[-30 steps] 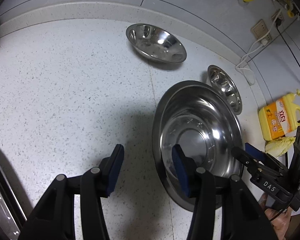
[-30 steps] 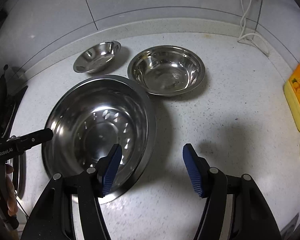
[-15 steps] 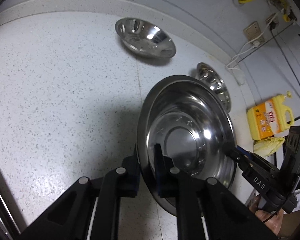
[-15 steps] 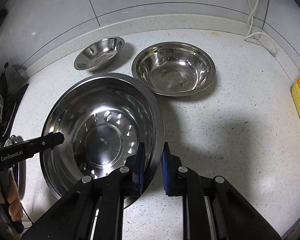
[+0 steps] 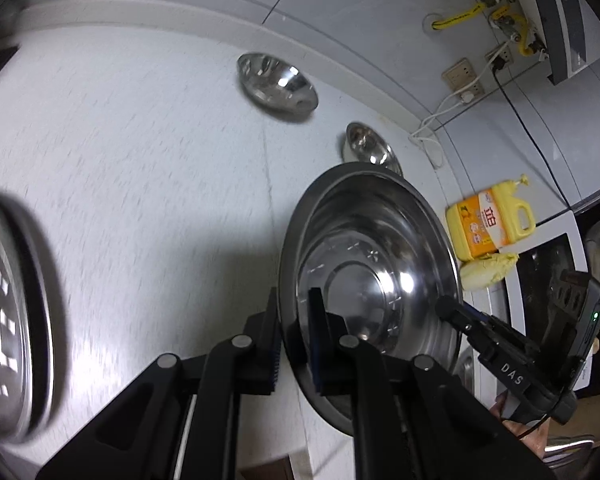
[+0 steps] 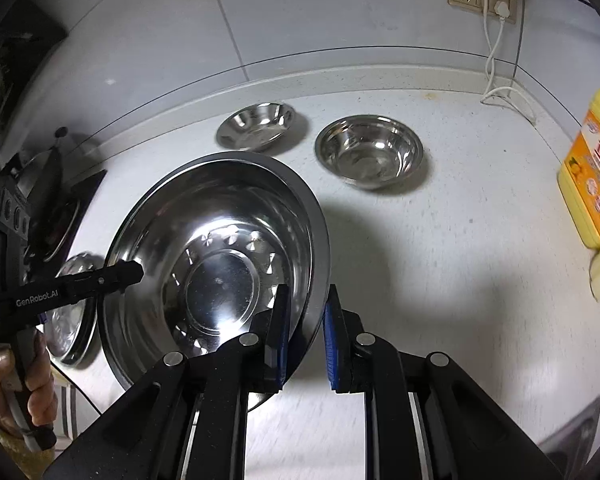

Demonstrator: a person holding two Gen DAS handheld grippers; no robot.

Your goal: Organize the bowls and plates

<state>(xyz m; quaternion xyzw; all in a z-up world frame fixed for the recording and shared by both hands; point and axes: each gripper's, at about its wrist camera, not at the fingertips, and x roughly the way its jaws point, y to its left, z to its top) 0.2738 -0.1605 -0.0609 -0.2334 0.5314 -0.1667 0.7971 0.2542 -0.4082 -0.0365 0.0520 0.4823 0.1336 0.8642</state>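
A large steel basin (image 5: 376,280) (image 6: 220,256) is held above the white speckled counter by both grippers. My left gripper (image 5: 294,300) is shut on its left rim. My right gripper (image 6: 306,300) is shut on its right rim. Each gripper shows in the other's view, the right gripper (image 5: 460,320) at the basin's far rim and the left gripper (image 6: 116,276) likewise. A medium steel bowl (image 6: 370,152) (image 5: 372,148) and a small shallow steel bowl (image 6: 258,124) (image 5: 278,82) sit on the counter near the back wall.
A yellow detergent bottle (image 5: 490,226) (image 6: 594,184) and a pale cabbage piece (image 5: 486,270) stand at the counter's right end. A stove with a round steel pan support (image 5: 8,312) (image 6: 72,308) lies at the left. A white cable (image 6: 496,60) hangs from wall sockets.
Both grippers closed on opposite rims of the large basin, then lifted it off the counter. The two small bowls now look farther away.
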